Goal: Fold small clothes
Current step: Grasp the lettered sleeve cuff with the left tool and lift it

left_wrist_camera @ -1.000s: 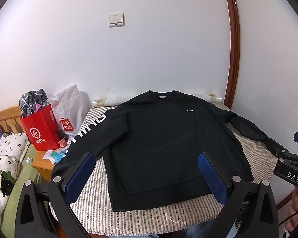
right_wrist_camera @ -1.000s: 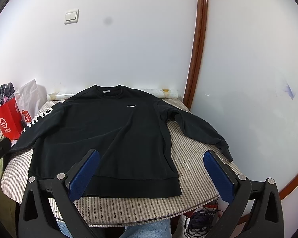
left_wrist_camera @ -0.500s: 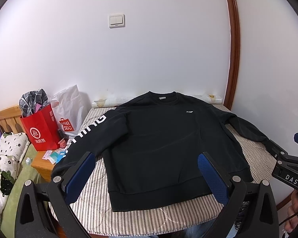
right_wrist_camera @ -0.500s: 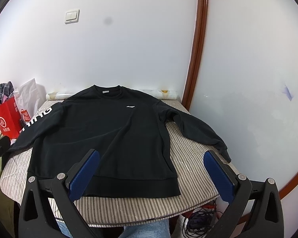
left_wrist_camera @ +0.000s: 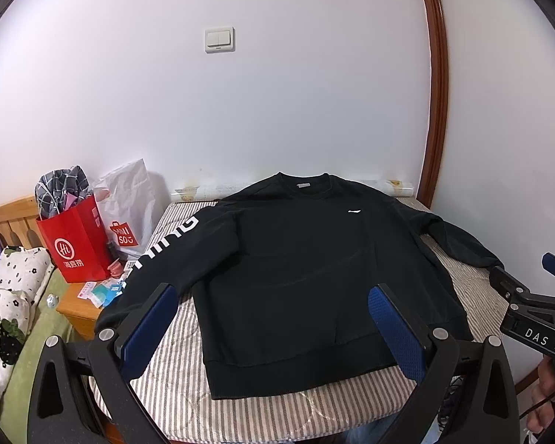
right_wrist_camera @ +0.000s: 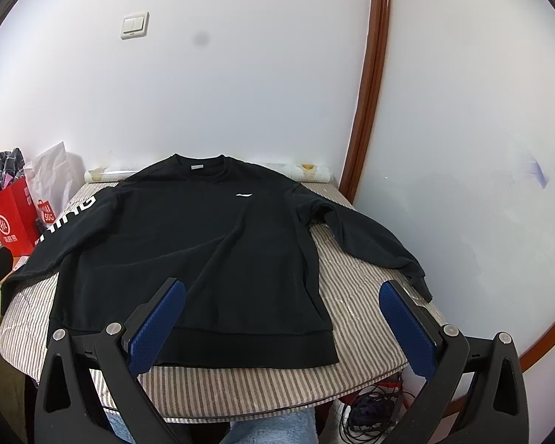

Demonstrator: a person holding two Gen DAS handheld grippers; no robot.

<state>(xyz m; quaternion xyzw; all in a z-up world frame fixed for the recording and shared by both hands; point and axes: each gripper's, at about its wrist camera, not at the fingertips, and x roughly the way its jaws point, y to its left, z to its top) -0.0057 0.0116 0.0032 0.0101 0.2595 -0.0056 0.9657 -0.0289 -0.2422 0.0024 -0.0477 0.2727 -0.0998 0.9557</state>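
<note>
A black long-sleeved sweatshirt point(left_wrist_camera: 299, 270) point(right_wrist_camera: 188, 244) lies flat, front up, on a striped cover point(left_wrist_camera: 174, 381) point(right_wrist_camera: 359, 296). Its collar points at the wall, and a small white logo marks the chest. The left sleeve with white letters point(left_wrist_camera: 166, 244) hangs over the left edge; the right sleeve point(right_wrist_camera: 373, 240) runs toward the right edge. My left gripper point(left_wrist_camera: 272, 323) hovers open above the hem, nothing between its blue pads. My right gripper point(right_wrist_camera: 283, 318) also stands open above the hem's right part, empty. The right gripper point(left_wrist_camera: 529, 307) shows at the left wrist view's right edge.
A red paper bag point(left_wrist_camera: 77, 244) and a white shopping bag point(left_wrist_camera: 129, 214) stand on a wooden nightstand left of the table. Bedding with a flower print point(left_wrist_camera: 11, 296) lies further left. The white wall is close behind; a brown door frame point(right_wrist_camera: 366, 103) rises at the right. Cables point(right_wrist_camera: 370, 407) lie on the floor.
Both grippers have stayed open and almost still; the views have shifted only slightly. The sweatshirt has not moved.
</note>
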